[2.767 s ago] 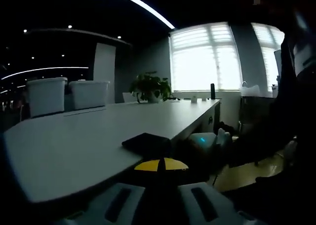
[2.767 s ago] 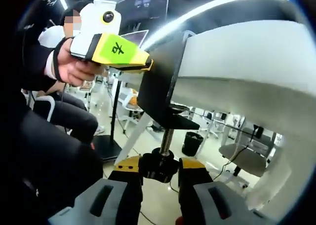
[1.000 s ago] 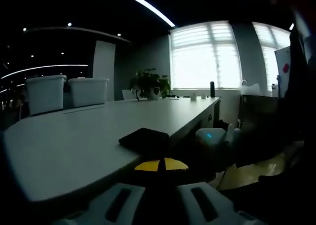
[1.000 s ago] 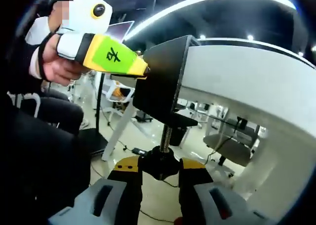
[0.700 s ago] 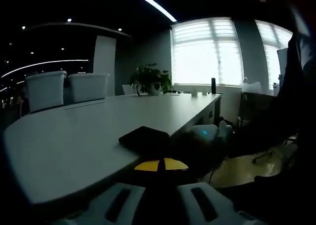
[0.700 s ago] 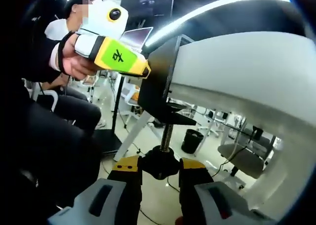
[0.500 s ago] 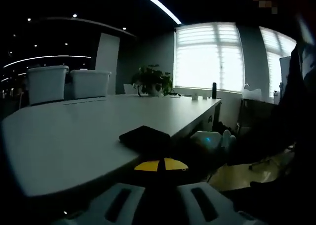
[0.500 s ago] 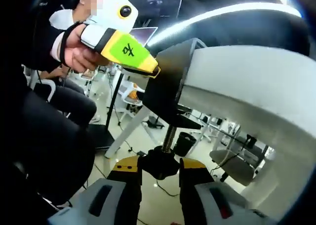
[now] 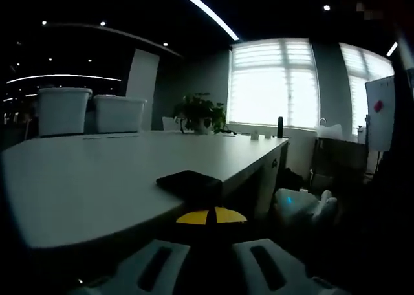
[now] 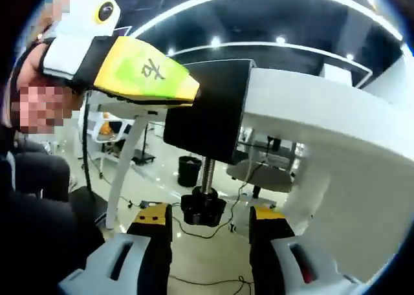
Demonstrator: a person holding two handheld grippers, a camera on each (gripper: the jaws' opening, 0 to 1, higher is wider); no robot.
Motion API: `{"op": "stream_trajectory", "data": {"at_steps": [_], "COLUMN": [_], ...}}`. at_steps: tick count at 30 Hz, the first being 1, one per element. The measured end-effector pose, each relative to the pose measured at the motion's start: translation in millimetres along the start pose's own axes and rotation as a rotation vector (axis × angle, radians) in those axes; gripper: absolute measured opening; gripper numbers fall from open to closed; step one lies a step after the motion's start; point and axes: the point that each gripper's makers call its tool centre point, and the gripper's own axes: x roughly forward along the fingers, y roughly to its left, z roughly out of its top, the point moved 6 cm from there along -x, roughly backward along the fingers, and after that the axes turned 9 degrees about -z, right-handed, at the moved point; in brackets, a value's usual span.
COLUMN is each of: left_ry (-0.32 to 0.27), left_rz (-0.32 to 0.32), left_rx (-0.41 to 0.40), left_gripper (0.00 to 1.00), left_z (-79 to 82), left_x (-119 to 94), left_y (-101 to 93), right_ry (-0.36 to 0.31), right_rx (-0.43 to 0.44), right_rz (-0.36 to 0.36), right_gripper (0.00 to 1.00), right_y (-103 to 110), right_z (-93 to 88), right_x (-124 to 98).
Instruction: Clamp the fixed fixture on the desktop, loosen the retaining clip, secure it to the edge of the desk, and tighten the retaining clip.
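Note:
The black clamp fixture [image 10: 210,110] hooks over the edge of the white desk [image 10: 323,140]. Its threaded screw [image 10: 207,172] hangs down to a black knob [image 10: 204,209]. My right gripper [image 10: 210,218] is open, its yellow-tipped jaws standing either side of the knob with a gap on both sides. The left gripper [image 10: 142,72], yellow-green with a white body, is shut on the fixture's back plate from the left. In the left gripper view the fixture's top plate [image 9: 189,180] lies on the desk [image 9: 97,178] just beyond my left gripper [image 9: 211,216]. The right gripper [image 9: 301,204] shows below the desk edge.
Two white bins [image 9: 63,110] and a potted plant [image 9: 197,114] stand at the far side of the desk, before bright windows [image 9: 272,81]. Under the desk are a desk leg [image 10: 123,172], a black waste bin [image 10: 189,171] and chairs. A person's hand [image 10: 39,107] holds the left gripper.
My right gripper's jaws, shut on the knob before, have spread apart and let it go. The left gripper keeps its hold on the fixture. Both views have shifted.

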Motion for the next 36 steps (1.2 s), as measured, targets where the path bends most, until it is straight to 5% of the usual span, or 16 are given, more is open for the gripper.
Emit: {"op": "stream_trajectory", "data": {"at_steps": [4,7,14,25,32,34,36], "left_ry": [-0.029,-0.031,-0.038,-0.001,0.034,0.040,0.047], "left_rz": [-0.009,-0.014,-0.006,0.035,0.066,0.068,0.070], "left_rx": [-0.026,-0.026,0.005,0.046,0.062,0.063,0.062], "left_gripper": [0.01,0.01,0.01,0.01,0.01,0.01,0.01], "left_z": [-1.1,-0.7,-1.1,0.4,0.8,1.1,1.3], "left_x": [-0.8,-0.7,-1.4,1.3,2.8,3.2,3.4], "left_y": [1.5,1.3,-1.1,-4.6,-5.2,-5.2,-5.1], "right_ry": [0.021,0.023,0.009,-0.065,-0.110,-0.209,-0.182], "right_rx": [0.068,0.090,0.030,-0.136,-0.152,-0.238,-0.221], "right_rz": [-0.104,-0.112,-0.074,0.340,0.602,0.649,0.654], "right_gripper": [0.42,0.27,0.25,0.24,0.24,0.24,0.25], "right_y": [7.0,11.0,9.7,-3.4,-4.0,-5.9,-6.5], "right_z": [3.2,7.1,10.4,10.0,9.5,14.2,8.4], "right_x": [6.7,10.3,9.5,14.0,19.1,22.5,20.9]}}
